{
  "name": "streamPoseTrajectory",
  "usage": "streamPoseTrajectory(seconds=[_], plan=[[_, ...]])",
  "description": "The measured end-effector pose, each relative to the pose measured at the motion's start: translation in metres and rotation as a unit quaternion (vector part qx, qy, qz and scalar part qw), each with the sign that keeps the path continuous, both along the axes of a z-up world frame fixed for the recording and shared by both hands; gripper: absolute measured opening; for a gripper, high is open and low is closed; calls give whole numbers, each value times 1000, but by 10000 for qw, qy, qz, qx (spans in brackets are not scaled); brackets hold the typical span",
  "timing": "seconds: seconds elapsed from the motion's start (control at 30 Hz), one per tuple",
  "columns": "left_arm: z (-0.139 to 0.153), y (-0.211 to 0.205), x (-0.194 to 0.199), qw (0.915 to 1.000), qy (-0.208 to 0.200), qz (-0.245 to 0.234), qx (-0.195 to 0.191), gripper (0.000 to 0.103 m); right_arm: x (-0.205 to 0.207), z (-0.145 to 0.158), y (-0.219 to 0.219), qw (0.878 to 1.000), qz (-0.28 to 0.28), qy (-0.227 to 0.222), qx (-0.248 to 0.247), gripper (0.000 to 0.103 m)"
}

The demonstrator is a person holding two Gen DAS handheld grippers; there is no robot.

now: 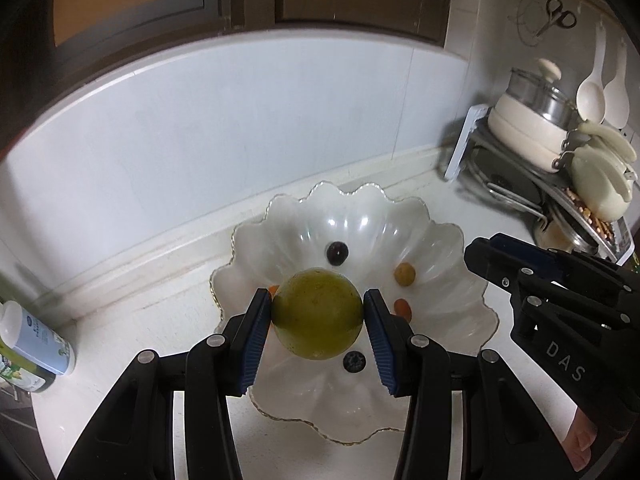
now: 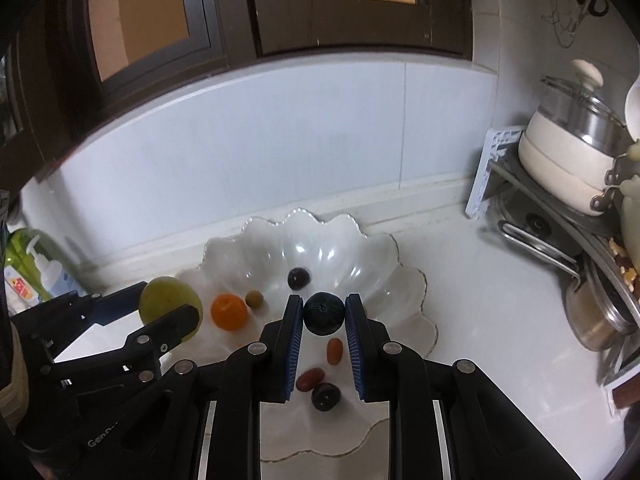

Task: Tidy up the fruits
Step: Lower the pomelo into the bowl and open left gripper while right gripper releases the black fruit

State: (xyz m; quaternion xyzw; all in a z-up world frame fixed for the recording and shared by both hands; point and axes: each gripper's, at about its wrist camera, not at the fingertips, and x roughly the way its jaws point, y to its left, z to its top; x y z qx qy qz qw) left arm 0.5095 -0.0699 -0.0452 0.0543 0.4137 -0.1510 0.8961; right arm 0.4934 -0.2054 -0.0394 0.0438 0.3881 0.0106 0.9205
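White table [image 2: 480, 280] in a kitchen corner, tiled wall behind, pots [image 2: 568, 160] stacked on the right. My left hand-held gripper [image 1: 318, 312] is clamped on a green fruit [image 1: 316, 312] over the scalloped bowl [image 1: 452, 280]; my right hand-held gripper [image 2: 323, 314] pinches a dark berry [image 2: 323, 313] above the same bowl.

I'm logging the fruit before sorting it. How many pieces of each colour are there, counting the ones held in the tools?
Green fruit: 2
Orange fruit: 1
Red fruit: 2
Dark fruit: 3
Total: 8
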Motion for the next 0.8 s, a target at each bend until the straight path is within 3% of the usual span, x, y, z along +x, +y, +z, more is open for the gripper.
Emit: streamPoseTrajectory(seconds=[0.67, 0.73, 0.8], plan=[[-45, -11, 33, 9954, 936, -84, 177, 47, 33, -48, -2, 9936, -13, 1112, 174, 24], [-48, -10, 33, 9951, 963, -94, 208, 49, 33, -50, -1, 9932, -16, 1161, 117, 25], [-47, -10, 32, 9957, 894, -75, 211, 59, 33, -51, -1, 9928, -22, 1198, 74, 37]])
